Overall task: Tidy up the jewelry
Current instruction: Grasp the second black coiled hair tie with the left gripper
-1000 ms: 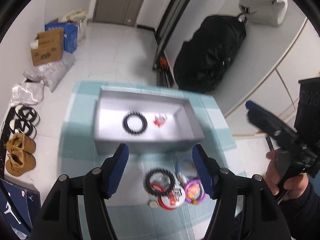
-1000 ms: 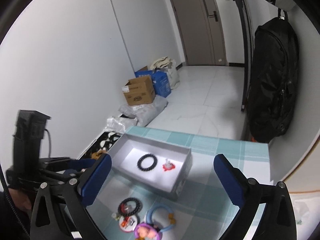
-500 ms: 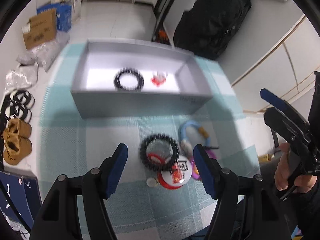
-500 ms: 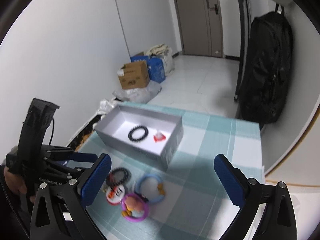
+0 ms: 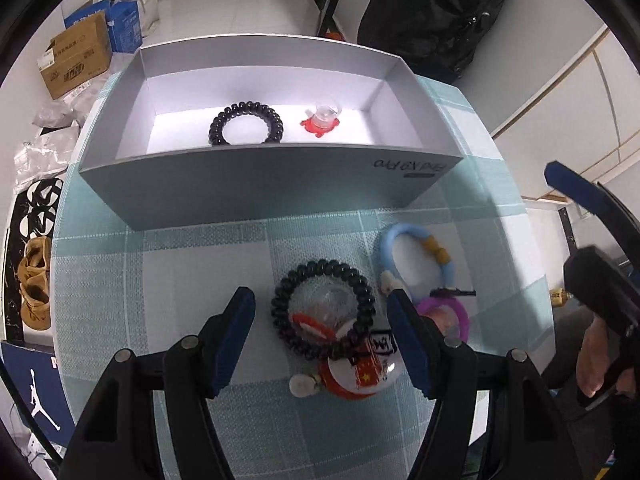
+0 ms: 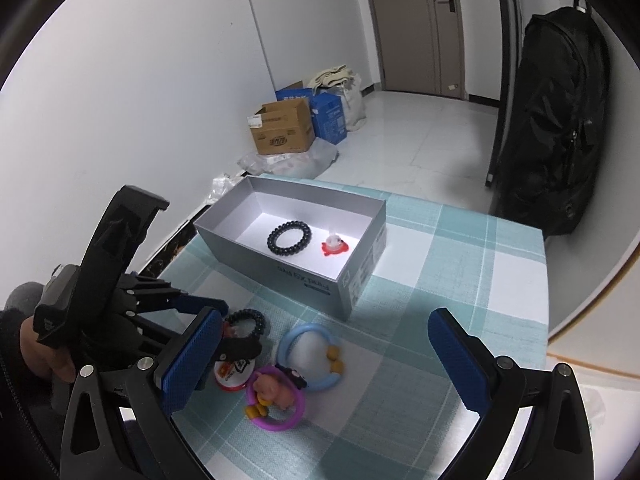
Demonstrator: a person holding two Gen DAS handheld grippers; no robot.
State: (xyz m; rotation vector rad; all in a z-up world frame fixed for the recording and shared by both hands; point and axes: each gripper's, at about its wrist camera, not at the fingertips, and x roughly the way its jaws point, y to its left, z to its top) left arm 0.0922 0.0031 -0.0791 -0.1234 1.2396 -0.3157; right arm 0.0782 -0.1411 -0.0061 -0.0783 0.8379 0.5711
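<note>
We see the left gripper [image 5: 322, 330] spread wide over the checked tablecloth [image 5: 200, 264], its blue fingers [image 5: 234, 332] flanking a black coil bracelet [image 5: 323, 312] without touching it; the bracelet lies between them, resting partly on a red-and-white charm [image 5: 360, 376]. Just beside are a blue ring [image 5: 416, 258] and a purple ring [image 6: 276, 402] (a small pink figure sits in it). Beyond stands the grey box [image 5: 256, 184], holding another black bracelet [image 5: 246, 122] and a red trinket [image 5: 322, 122]. Our right gripper [image 6: 326, 364] hangs wide apart, holding nothing.
</note>
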